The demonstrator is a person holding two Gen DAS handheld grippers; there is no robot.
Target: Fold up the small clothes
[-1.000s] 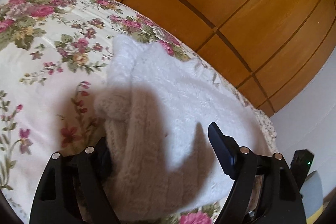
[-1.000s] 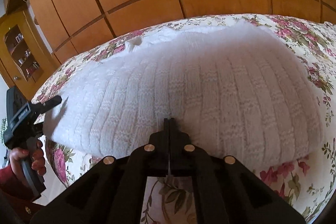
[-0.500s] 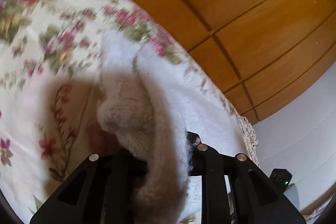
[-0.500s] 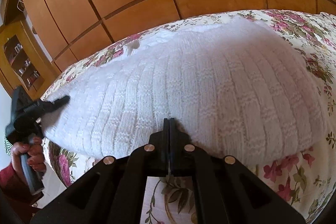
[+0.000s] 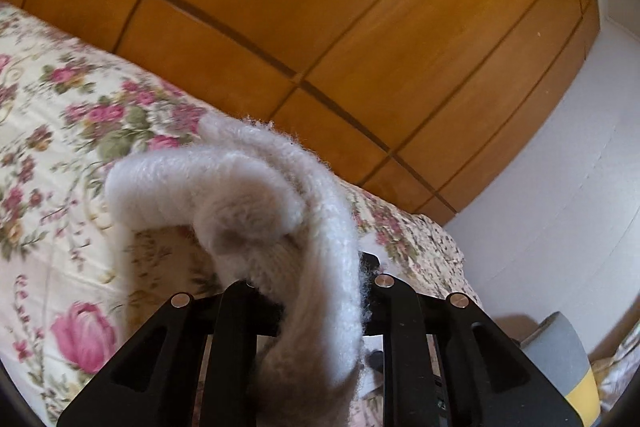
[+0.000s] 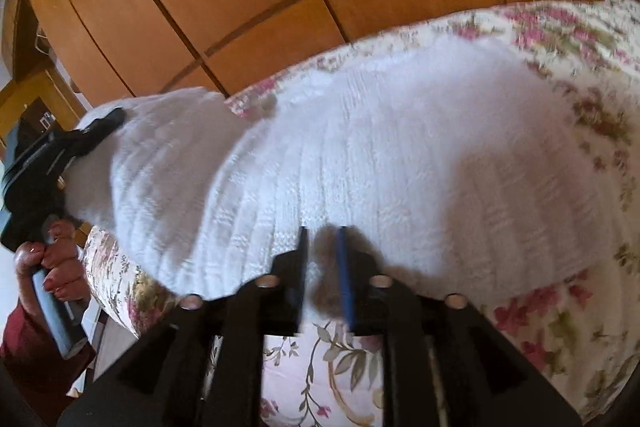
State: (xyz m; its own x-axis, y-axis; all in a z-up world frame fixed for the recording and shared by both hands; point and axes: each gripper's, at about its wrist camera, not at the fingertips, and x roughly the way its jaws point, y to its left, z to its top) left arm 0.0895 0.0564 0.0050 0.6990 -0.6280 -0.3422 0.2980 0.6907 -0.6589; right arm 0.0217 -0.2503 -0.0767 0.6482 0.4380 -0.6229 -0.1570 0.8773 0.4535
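A white knitted sweater [image 6: 400, 155] lies on a floral bedspread [image 6: 580, 35]. In the left wrist view my left gripper [image 5: 316, 275] is shut on the sweater's edge [image 5: 256, 195] and holds it lifted off the bed, the fabric bunched and hanging between the jaws. The same gripper [image 6: 92, 135] shows at the left of the right wrist view, held by a hand, with the sweater's left end raised. My right gripper [image 6: 322, 255] is slightly open at the sweater's near hem, the fabric edge between the jaws.
A wooden panelled wardrobe [image 5: 320, 7] stands behind the bed. The floral bedspread [image 5: 52, 131] spreads to the left. A white wall [image 5: 560, 187] and a grey and yellow object [image 5: 560, 359] are at the right. A wooden shelf unit [image 6: 36, 107] stands far left.
My left gripper closed on the sweater's edge and lifted it off the bed. My right gripper went from shut to slightly open at the near hem.
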